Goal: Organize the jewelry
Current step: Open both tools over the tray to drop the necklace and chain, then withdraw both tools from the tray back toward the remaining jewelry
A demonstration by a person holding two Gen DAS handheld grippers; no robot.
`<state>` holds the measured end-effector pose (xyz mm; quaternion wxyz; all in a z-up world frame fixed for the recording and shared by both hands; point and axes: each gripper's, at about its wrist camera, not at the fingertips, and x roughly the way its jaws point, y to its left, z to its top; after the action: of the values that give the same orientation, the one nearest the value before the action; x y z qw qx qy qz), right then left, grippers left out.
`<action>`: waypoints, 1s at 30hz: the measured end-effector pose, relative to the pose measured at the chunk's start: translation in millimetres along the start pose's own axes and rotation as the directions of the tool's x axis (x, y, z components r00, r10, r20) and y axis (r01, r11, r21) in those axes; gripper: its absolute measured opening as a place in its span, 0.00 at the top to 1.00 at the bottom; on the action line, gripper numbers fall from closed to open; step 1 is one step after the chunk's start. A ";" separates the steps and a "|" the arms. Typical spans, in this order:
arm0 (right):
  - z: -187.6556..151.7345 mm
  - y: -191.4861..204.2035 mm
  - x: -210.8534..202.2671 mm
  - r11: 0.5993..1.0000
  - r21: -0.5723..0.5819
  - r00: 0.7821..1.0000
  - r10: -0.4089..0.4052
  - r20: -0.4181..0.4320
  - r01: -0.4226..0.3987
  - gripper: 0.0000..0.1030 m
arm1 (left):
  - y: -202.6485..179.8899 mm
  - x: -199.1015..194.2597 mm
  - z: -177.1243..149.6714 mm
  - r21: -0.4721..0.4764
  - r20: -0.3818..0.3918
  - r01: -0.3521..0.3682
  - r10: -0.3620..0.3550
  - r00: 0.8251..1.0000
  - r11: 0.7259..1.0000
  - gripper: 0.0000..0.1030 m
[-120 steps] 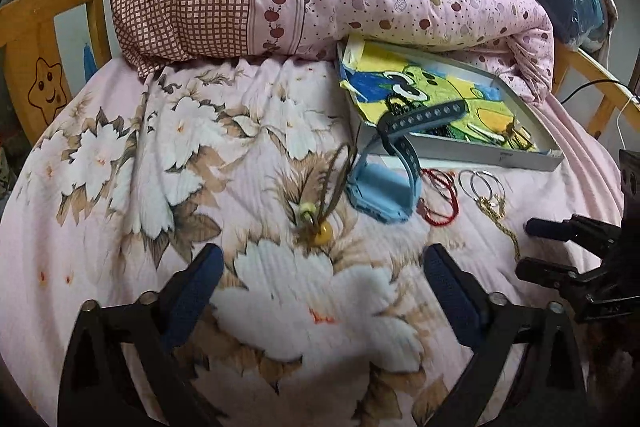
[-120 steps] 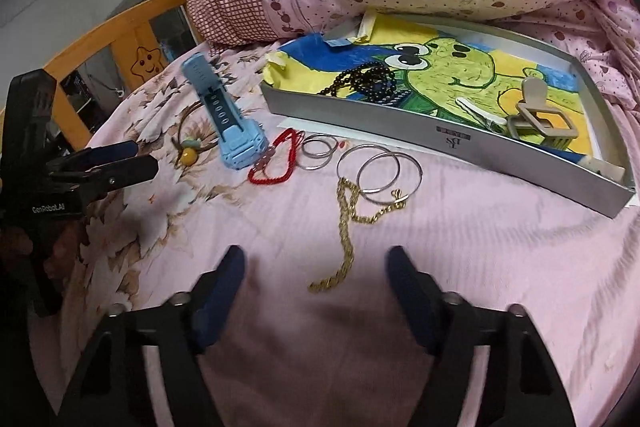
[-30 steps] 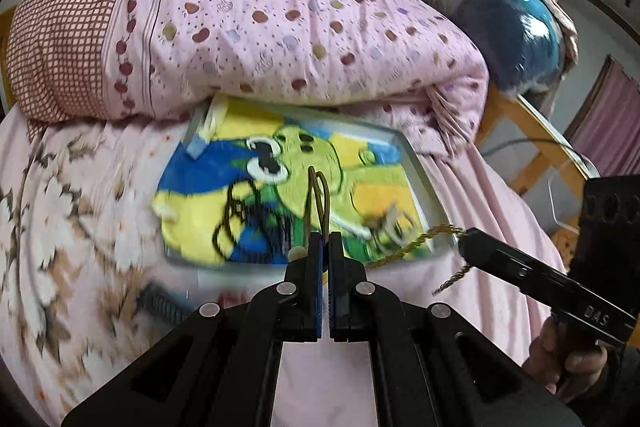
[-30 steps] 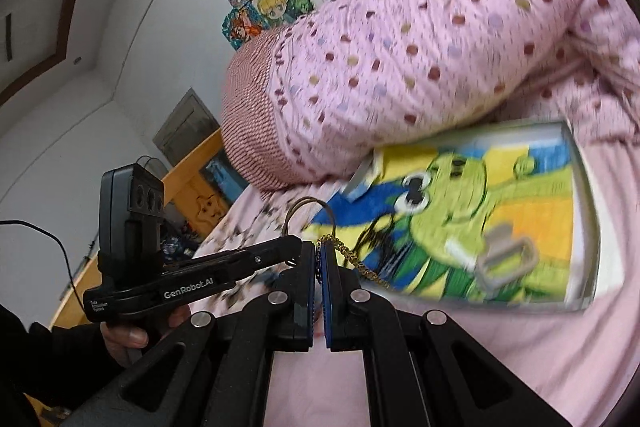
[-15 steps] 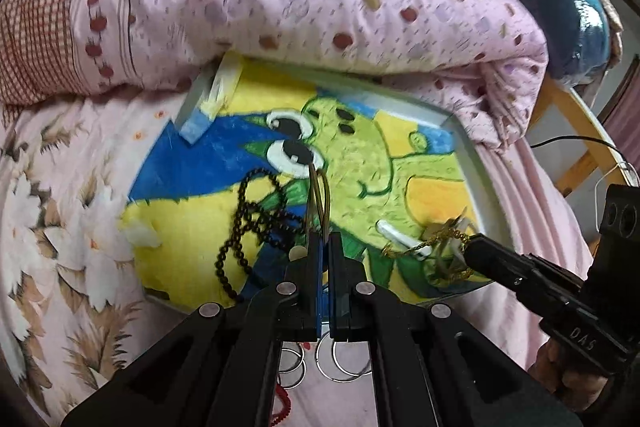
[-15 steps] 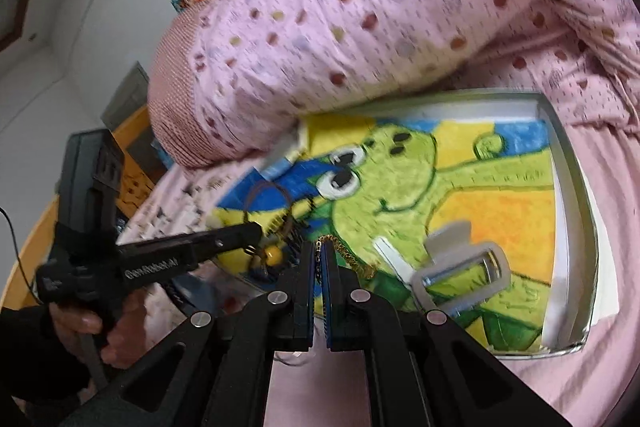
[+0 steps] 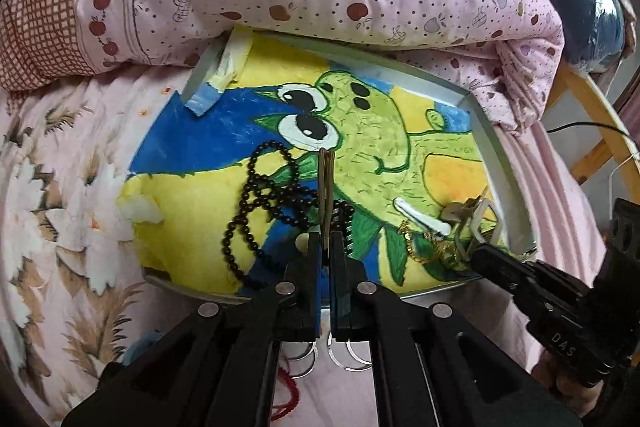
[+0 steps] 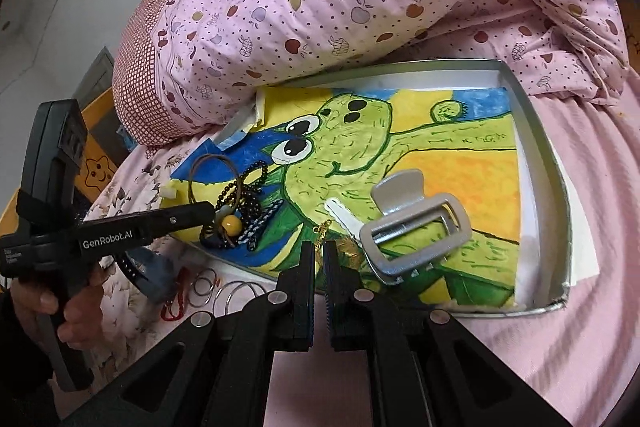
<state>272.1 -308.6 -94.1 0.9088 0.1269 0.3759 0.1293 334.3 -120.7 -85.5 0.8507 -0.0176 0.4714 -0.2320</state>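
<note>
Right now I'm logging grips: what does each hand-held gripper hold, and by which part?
Left hand-held gripper: shut on the brown cord bracelet, near its yellow bead. Right hand-held gripper: pinching the gold chain at one end.

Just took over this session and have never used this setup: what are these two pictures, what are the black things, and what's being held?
No robot: a person holds a two-finger tool in each hand, each with a fisheye camera looking forward along it. One picture per tool. The left tool is shut on a brown cord, the right tool on a gold chain, both over a tray on the bed. In it: black beads, a grey hair clip. Silver rings lie outside.
</note>
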 end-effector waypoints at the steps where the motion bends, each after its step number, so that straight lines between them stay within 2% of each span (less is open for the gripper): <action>1: -1.2 0.2 -2.9 1.000 0.003 1.000 -0.005 0.004 0.005 0.94 | -0.3 -1.9 -0.2 0.003 -0.001 -0.010 0.010 1.000 1.000 0.90; 2: -1.9 0.6 -5.1 1.000 0.004 1.000 -0.005 0.008 0.005 0.91 | -0.3 -4.8 -0.7 0.004 0.004 -0.015 0.015 1.000 1.000 0.77; 3: -2.6 1.1 -7.9 1.000 0.005 1.000 -0.005 0.013 0.005 0.84 | 0.1 -8.5 -1.3 0.003 0.013 -0.018 0.018 1.000 1.000 0.64; 4: -3.4 1.7 -11.2 1.000 0.005 1.000 -0.006 0.018 0.006 0.80 | 1.0 -13.1 -2.2 -0.003 0.029 -0.020 0.020 0.999 1.000 0.60; 5: -3.8 2.4 -13.7 1.000 0.006 1.000 -0.004 0.023 0.004 0.73 | 1.7 -17.8 -2.9 -0.008 0.046 -0.016 0.017 0.999 1.000 0.60; 6: -3.7 2.9 -16.3 1.000 0.008 1.000 0.000 0.027 0.000 0.70 | 1.7 -21.2 -3.5 -0.010 0.055 -0.014 0.014 0.998 1.000 0.60; 10: -0.8 5.7 -28.5 1.000 0.013 0.999 0.003 0.052 -0.004 0.70 | -1.6 -38.0 -4.1 -0.002 0.081 -0.036 0.036 0.996 0.999 0.55; 11: 0.4 6.8 -32.8 1.000 0.016 0.998 0.004 0.063 -0.005 0.65 | -3.1 -43.1 -4.7 0.000 0.091 -0.039 0.039 0.995 0.999 0.49; 12: 1.6 8.1 -37.0 1.000 0.018 0.997 0.004 0.075 -0.005 0.54 | -4.6 -48.2 -5.4 0.003 0.104 -0.042 0.041 0.994 0.999 0.44; 14: 2.3 11.7 -49.2 1.000 0.019 0.994 0.005 0.109 -0.008 0.42 | -8.9 -62.1 -8.4 0.010 0.141 -0.052 0.050 0.989 0.999 0.41; 17: 2.0 20.6 -68.2 1.000 0.004 0.988 0.009 0.153 -0.009 0.30 | -18.1 -77.8 -13.6 0.037 0.182 -0.075 0.067 0.981 0.997 0.39; 18: 1.2 24.1 -75.1 1.000 -0.002 0.986 0.008 0.169 -0.008 0.24 | -21.7 -83.0 -16.5 0.045 0.195 -0.084 0.074 0.978 0.995 0.30; 20: -0.4 30.6 -87.4 1.000 -0.009 0.980 0.010 0.197 -0.008 0.19 | -26.7 -95.5 -23.5 0.053 0.232 -0.089 0.074 0.970 0.995 0.16; 21: -1.9 33.3 -93.8 1.000 -0.014 0.978 0.010 0.210 -0.007 0.17 | -28.8 -102.8 -27.4 0.054 0.257 -0.094 0.077 0.963 0.994 0.13; 29: -12.7 61.7 -139.1 0.995 -0.085 0.949 -0.032 0.314 0.061 0.02 | -34.8 -153.2 -55.4 0.076 0.376 -0.133 0.095 0.922 0.988 0.12; 30: -14.2 65.5 -144.1 0.994 -0.094 0.945 -0.028 0.327 0.062 0.00 | -34.2 -159.3 -58.6 0.075 0.387 -0.136 0.097 0.917 0.988 0.08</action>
<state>154.2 -293.1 11.3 0.9663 0.0910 0.2166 0.1051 202.5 -74.6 16.9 0.9383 0.0084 0.2844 -0.1964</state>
